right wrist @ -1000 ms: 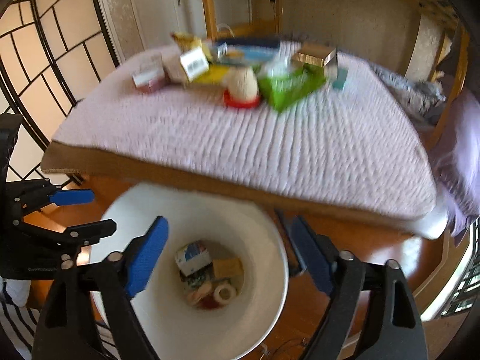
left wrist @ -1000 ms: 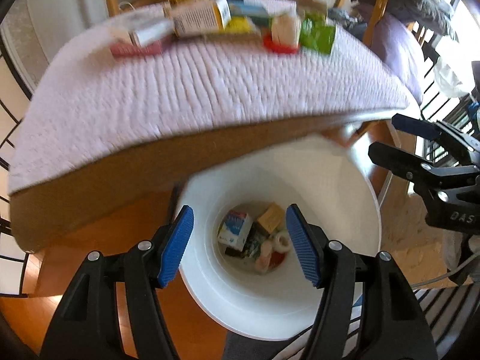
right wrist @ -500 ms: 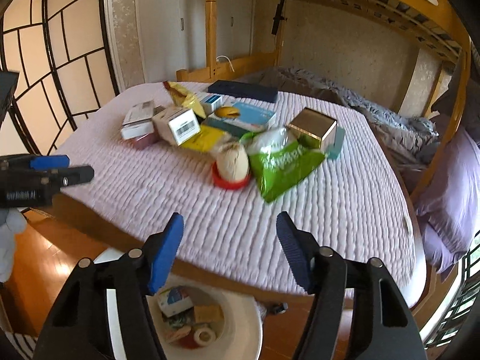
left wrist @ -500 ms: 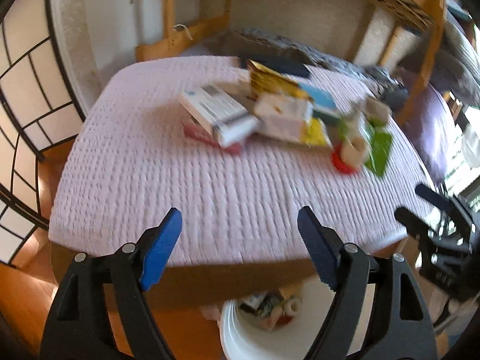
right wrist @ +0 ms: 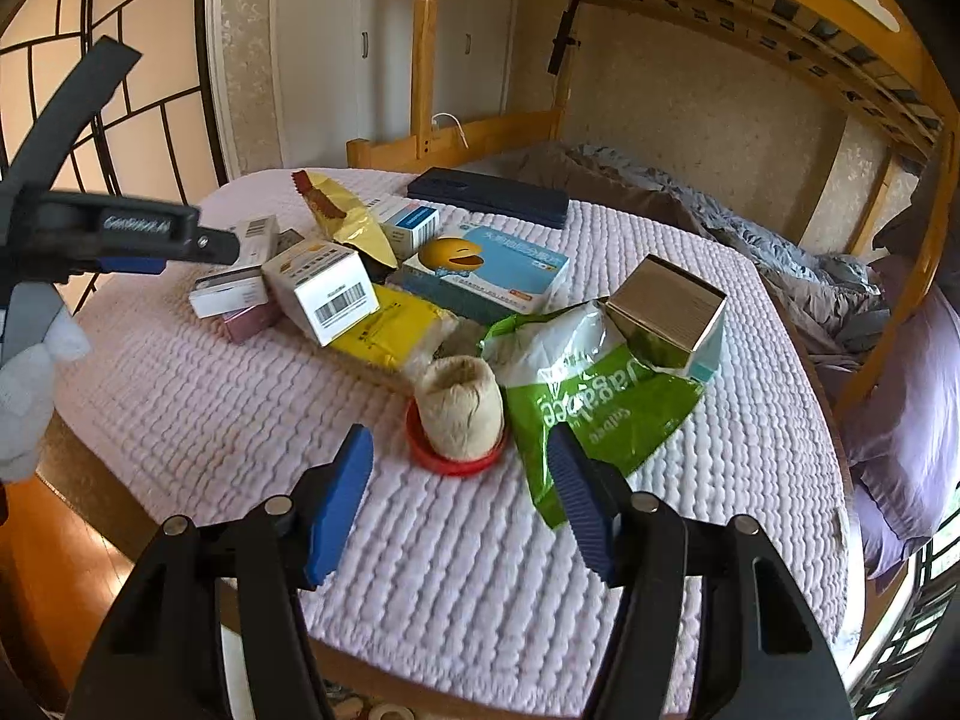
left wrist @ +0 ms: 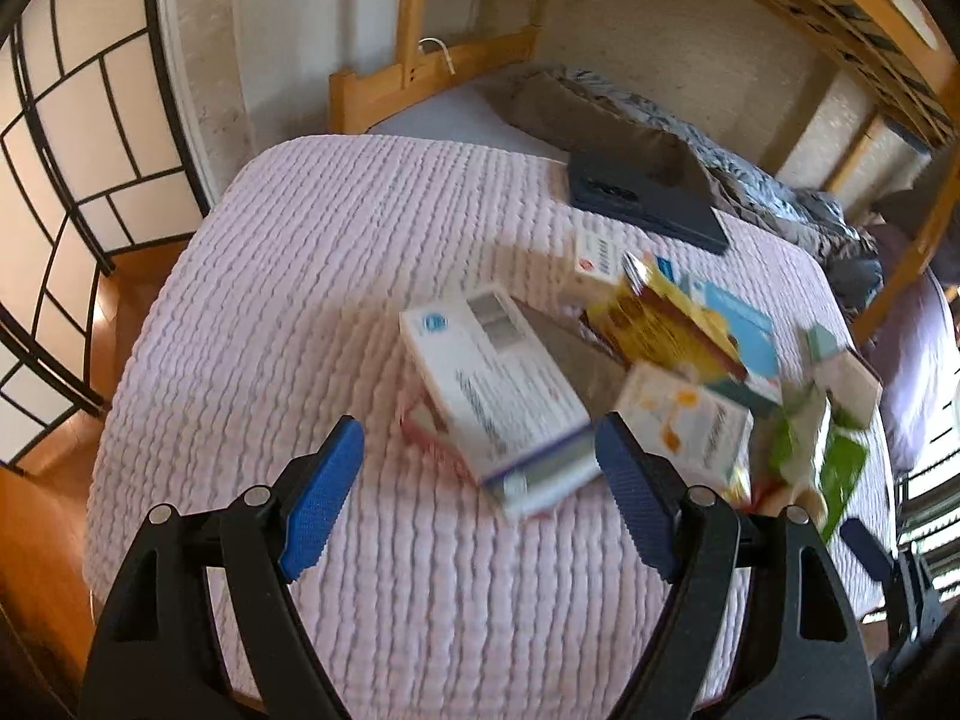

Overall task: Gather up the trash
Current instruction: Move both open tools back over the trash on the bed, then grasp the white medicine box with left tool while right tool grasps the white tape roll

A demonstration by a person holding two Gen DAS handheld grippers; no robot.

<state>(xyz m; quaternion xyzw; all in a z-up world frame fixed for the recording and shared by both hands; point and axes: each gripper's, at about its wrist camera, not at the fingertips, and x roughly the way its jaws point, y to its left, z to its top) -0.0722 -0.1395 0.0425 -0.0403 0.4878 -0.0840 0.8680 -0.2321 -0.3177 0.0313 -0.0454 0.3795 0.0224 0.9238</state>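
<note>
Over the pink bumpy cover (right wrist: 252,408) on a round counter (right wrist: 90,480), both hands hold their tools up and point them down at a heap of trash. The left hand-held gripper (left wrist: 480,492) hangs above the near side of the heap. In the right view it (right wrist: 180,243) reaches in from the left, held by a hand in a pale glove (right wrist: 27,372).

A bed (right wrist: 750,240) with grey bedding sits behind the counter, under a wooden bunk frame (right wrist: 780,18). A long dark blue case (right wrist: 489,195) lies at the far edge of the cover.

The trash is in the middle of the cover, all piled close. A green bag (right wrist: 594,408) lies on the right, with a shiny gold box (right wrist: 666,309) sitting on it. A blue and white box with a yellow face (right wrist: 486,267) is behind them. A white box with a barcode (right wrist: 321,291) leans on a yellow pack (right wrist: 390,324). A gold wrapper (right wrist: 339,213) sticks up behind. A long white box (left wrist: 492,396) lies on a pink box (left wrist: 429,435).

A tan paper cup (right wrist: 459,408) stands upside down on a red lid (right wrist: 453,459), touching the green bag.

The left hand-held gripper is spread wide and holds nothing; the long white box shows between its blue pads (left wrist: 321,498). The right hand-held gripper (right wrist: 459,504) is spread wide too and grips nothing, with the cup just past its tips.
</note>
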